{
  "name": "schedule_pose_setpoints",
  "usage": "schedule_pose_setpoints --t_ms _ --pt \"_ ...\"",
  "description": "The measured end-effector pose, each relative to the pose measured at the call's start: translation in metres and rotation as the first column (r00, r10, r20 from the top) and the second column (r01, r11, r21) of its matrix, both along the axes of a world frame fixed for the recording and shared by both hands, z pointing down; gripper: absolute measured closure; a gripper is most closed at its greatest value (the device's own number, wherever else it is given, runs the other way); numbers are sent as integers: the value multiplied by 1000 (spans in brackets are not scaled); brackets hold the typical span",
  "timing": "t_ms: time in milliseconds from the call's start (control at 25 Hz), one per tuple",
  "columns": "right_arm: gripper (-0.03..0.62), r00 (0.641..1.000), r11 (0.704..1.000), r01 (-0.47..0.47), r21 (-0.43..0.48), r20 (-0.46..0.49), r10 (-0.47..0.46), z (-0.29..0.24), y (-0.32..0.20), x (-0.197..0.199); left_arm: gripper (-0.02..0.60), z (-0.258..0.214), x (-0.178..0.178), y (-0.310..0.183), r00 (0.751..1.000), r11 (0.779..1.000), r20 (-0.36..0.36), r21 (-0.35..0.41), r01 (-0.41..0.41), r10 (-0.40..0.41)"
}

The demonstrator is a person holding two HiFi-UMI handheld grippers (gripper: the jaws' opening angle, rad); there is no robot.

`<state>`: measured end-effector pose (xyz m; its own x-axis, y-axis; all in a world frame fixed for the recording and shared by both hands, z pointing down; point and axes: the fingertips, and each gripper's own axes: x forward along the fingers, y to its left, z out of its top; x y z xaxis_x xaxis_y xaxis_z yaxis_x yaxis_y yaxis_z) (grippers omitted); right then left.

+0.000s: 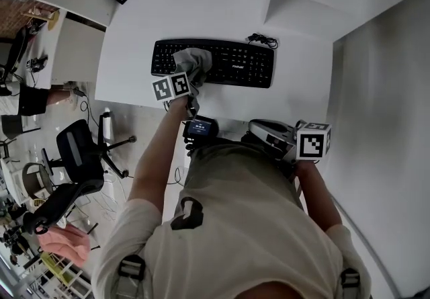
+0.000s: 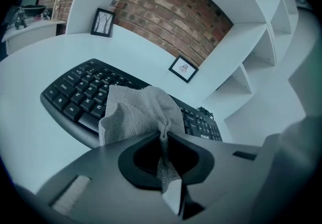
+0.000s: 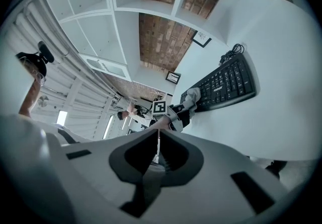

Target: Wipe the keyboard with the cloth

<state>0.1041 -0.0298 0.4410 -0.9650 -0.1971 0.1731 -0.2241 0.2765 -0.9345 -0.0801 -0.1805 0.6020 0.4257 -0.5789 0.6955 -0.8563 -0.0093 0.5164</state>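
White and smooth, the table (image 1: 134,29) carries a black plastic keyboard (image 1: 242,66), whose long axis is laid left to right, along the near edge. A grey woven cloth (image 2: 136,109), crumpled, is laid on the keys of its left half and is pinched by the left tongs (image 2: 163,136). The right tongs (image 3: 157,135) are pressed together on nothing, held beside the person's body, off the table.

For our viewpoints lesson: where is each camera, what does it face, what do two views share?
Head view: on the head, facing down at the keyboard; torso, arms, left gripper, right gripper show.
Left gripper view: on left gripper, facing cloth in its shut jaws.
Right gripper view: on right gripper, jaws shut empty, facing the desk.
All share keyboard, cloth.
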Motion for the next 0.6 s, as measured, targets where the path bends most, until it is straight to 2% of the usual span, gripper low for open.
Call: schedule_pose_setpoints --t_ms 120,280,400,600 --pt "588 1000 1000 -1 -2 -2 1 0 -1 5 558 0 12 -1 1000 1000 23 4 -7 7" --pt "588 1000 1000 -3 -8 2 3 3 0 9 558 2 32 4 999 999 -34 -9 -38 38" --pt "588 1000 1000 0 -7 2 0 4 -2 10 558 3 38 2 999 999 -23 11 -34 35" --pt "588 1000 1000 -11 -3 8 11 6 -2 12 558 1 60 9 994 996 -72 43 -74 77"
